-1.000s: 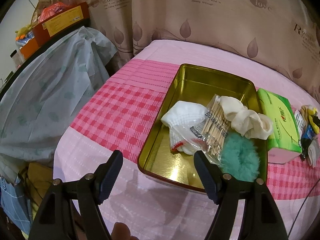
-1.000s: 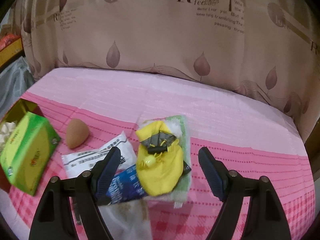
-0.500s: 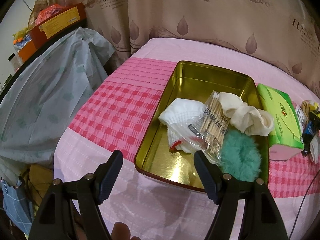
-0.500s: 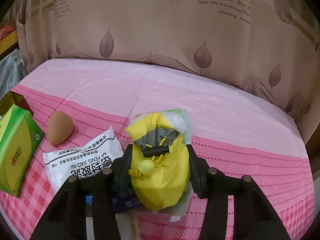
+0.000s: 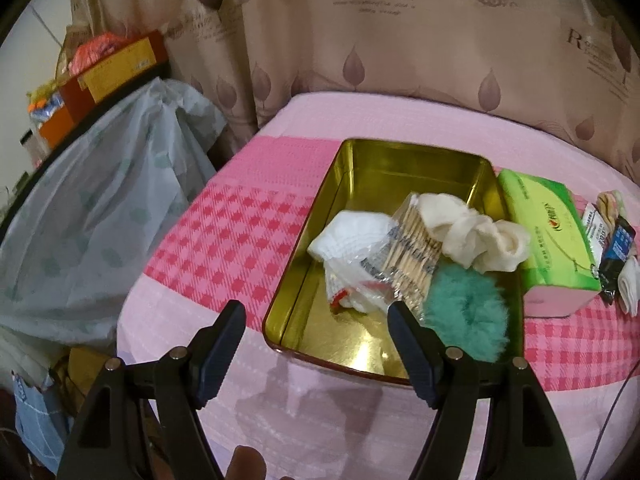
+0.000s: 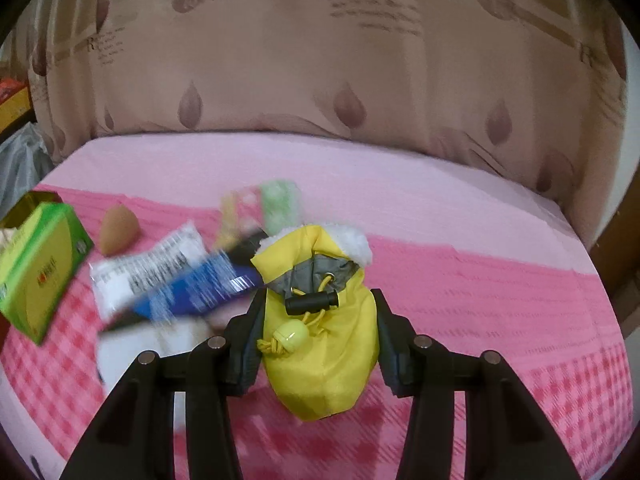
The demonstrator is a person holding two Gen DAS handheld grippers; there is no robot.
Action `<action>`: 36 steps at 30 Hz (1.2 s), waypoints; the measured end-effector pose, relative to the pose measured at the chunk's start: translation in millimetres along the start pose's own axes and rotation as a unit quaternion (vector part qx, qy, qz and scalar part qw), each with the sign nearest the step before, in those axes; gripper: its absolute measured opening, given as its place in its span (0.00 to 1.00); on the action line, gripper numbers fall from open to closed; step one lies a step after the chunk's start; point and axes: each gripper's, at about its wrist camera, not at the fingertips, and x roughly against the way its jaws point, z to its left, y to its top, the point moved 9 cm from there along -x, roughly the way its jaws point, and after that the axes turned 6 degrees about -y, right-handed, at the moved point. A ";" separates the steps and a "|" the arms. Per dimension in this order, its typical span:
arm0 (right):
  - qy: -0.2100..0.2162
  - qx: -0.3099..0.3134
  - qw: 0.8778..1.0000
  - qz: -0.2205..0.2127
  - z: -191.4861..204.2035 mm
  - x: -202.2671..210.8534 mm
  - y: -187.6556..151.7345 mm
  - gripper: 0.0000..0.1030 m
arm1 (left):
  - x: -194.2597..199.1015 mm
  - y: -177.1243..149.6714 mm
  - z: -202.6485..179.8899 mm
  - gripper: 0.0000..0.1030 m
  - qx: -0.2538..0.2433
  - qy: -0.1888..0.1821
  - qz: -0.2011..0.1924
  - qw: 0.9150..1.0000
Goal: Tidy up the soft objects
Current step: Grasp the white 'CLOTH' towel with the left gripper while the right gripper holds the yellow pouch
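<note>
My right gripper [image 6: 318, 316] is shut on a yellow drawstring pouch [image 6: 320, 344] with white fleece trim and holds it lifted above the pink cloth. A gold tin tray [image 5: 360, 156] in the left wrist view holds a white sock [image 5: 348, 236], a cream sock [image 5: 476, 236], a packet of cotton swabs [image 5: 412, 248] and a teal fluffy scrunchie [image 5: 466, 312]. My left gripper [image 5: 316, 328] is open and empty, hovering in front of the tray's near left corner.
A green tissue box [image 5: 548, 240] stands right of the tray; it also shows in the right wrist view [image 6: 40, 272]. A brown makeup sponge [image 6: 119, 232], a white packet [image 6: 148, 272], a blue packet [image 6: 196, 292] and a green cloth [image 6: 280, 204] lie on the table. A plastic-covered pile [image 5: 92, 216] sits left.
My right gripper closed on the yellow pouch and lifted it off the green cloth, shifting right. My left gripper stayed open and barely moved.
</note>
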 end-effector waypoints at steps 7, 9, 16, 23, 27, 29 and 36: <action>-0.019 -0.023 0.999 0.025 -35.8 -11.2 -36.5 0.44 | 18.4 7.6 -35.7 0.73 -0.031 -0.035 -0.023 0.999; -0.022 -0.030 0.999 0.029 -45.7 -11.5 -40.9 0.44 | 28.0 11.5 -61.3 0.73 -0.053 -0.073 -0.038 0.995; -0.024 -0.048 0.998 0.036 -68.6 -10.7 -51.0 0.44 | 54.7 19.1 -165.0 0.73 -0.162 -0.151 -0.068 0.973; -0.015 -0.056 0.997 0.048 -79.9 -10.6 -63.6 0.44 | 50.4 5.6 -274.9 0.73 -0.220 -0.256 -0.030 0.941; -0.010 -0.073 0.996 0.054 -84.3 -12.4 -66.3 0.44 | 40.1 -8.9 -327.8 0.73 -0.254 -0.295 0.009 0.921; -0.007 -0.081 0.995 0.060 -86.1 -14.7 -67.6 0.44 | 33.6 -13.6 -347.8 0.73 -0.277 -0.288 0.017 0.917; -0.004 -0.085 0.994 0.063 -87.1 -16.1 -70.0 0.46 | 1.4 -19.4 -382.2 0.73 -0.306 -0.290 0.048 0.906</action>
